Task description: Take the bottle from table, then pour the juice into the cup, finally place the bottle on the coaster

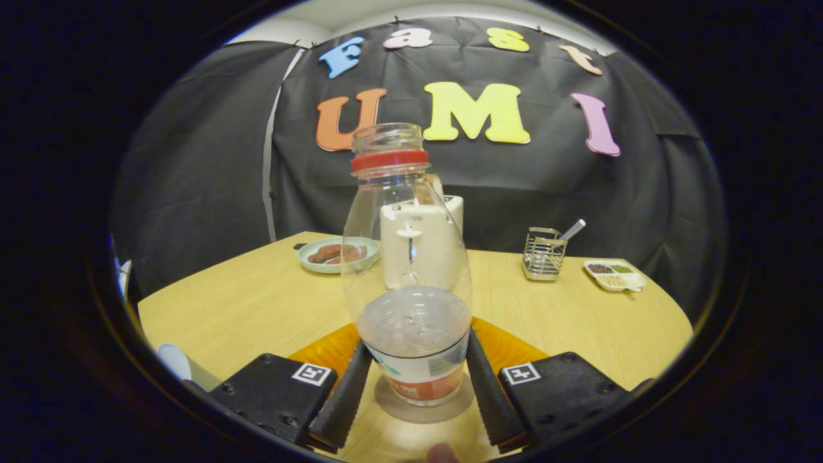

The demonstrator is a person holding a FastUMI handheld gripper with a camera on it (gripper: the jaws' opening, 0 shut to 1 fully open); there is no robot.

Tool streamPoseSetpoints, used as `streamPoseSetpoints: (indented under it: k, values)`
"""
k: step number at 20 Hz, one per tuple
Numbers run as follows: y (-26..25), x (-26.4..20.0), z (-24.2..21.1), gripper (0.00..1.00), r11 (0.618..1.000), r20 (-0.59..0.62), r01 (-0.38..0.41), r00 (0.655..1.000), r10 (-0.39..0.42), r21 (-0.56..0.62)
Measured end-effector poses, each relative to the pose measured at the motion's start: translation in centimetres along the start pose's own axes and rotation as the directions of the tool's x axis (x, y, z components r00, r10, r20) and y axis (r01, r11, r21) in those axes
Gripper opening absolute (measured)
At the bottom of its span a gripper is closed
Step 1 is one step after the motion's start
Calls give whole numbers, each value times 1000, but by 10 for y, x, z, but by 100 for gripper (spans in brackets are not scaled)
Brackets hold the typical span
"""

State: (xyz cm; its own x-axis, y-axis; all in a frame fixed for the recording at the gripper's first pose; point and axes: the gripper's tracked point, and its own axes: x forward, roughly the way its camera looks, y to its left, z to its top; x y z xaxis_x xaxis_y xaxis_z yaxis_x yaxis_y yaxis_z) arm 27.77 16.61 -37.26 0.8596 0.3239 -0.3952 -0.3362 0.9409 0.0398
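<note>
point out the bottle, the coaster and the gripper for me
bottle (pixel 411 308): gripper view, on its clear lower body, between the jaws
coaster (pixel 450 411): gripper view, on its rim beside the bottle's base
gripper (pixel 418 392): gripper view, midway between its fingertips

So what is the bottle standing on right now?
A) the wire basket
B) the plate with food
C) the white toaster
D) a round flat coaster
D: the bottle stands upright on the round coaster on the table, between the fingers of the gripper, which sit close along its sides; I cannot tell if they press it. The toaster, plate and wire basket sit farther back.
</note>
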Motion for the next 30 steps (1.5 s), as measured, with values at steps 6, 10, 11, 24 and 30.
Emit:
streamPoseSetpoints:
  k: [6, 10, 11, 24, 30]
  values:
    - [-2, -1, -5, 92, 1000, -6, 6, 1000, -6, 10]
    - [-4, -2, -4, 99, 999, 5, 32, 999, -32, 28]
    - [-3, -4, -1, 99, 999, 13, 38, 999, -39, 32]
    - [13, -96, 154, 99, 993, 284, 112, 952, -114, 24]
    - [27, -175, 225, 98, 985, 377, 166, 911, -170, 42]
